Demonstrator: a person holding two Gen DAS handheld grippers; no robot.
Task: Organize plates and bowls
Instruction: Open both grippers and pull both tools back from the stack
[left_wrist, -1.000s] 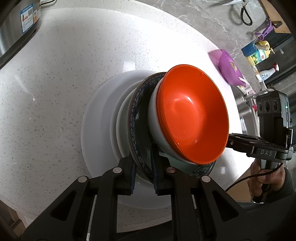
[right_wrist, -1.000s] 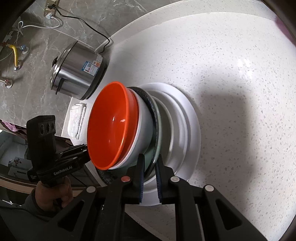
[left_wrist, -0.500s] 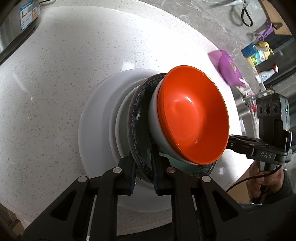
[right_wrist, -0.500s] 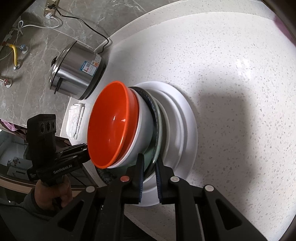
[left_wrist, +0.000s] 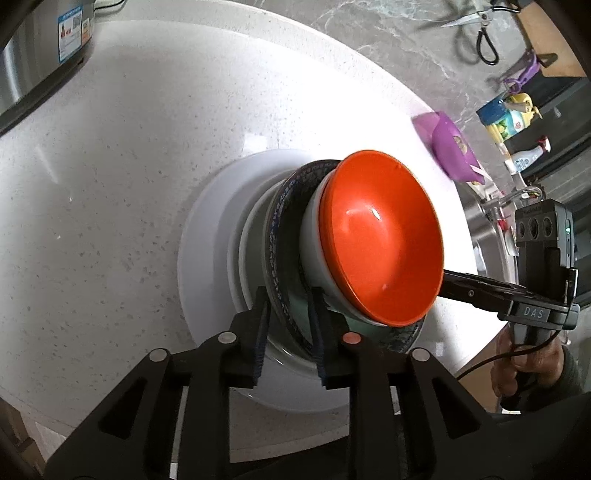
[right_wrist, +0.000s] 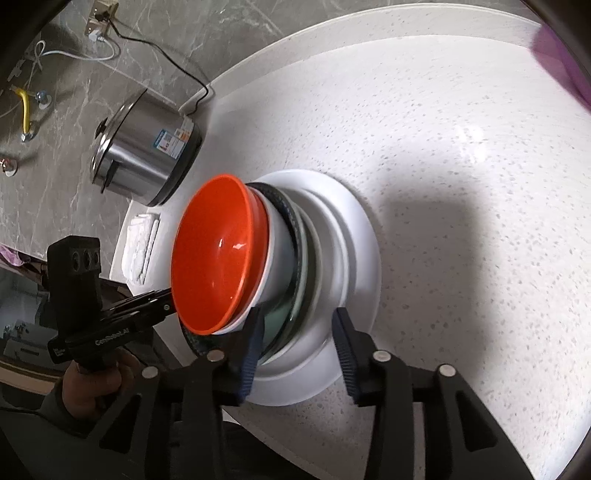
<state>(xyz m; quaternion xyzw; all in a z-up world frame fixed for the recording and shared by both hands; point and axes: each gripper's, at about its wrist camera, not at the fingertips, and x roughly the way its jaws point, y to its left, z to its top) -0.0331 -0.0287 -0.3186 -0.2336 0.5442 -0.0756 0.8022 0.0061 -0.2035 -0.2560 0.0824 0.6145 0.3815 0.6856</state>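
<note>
An orange bowl (left_wrist: 380, 240) sits in a white bowl (left_wrist: 314, 254) on a blue-patterned plate (left_wrist: 280, 229), stacked on white plates (left_wrist: 207, 251) on the speckled white counter. My left gripper (left_wrist: 288, 332) has opened slightly around the blue plate's rim. In the right wrist view the same orange bowl (right_wrist: 218, 254) tops the stack on the large white plate (right_wrist: 362, 266). My right gripper (right_wrist: 299, 350) is open, its fingers straddling the plate rims.
A steel rice cooker (right_wrist: 144, 155) stands at the counter's back left, a folded white cloth (right_wrist: 142, 251) beside it. A purple bowl (left_wrist: 452, 151) lies at the counter's right edge, with bottles (left_wrist: 506, 118) and a sink beyond.
Both grippers have opened off the blue plate's rim, the right one wide. The stack now rests on the white plates.
</note>
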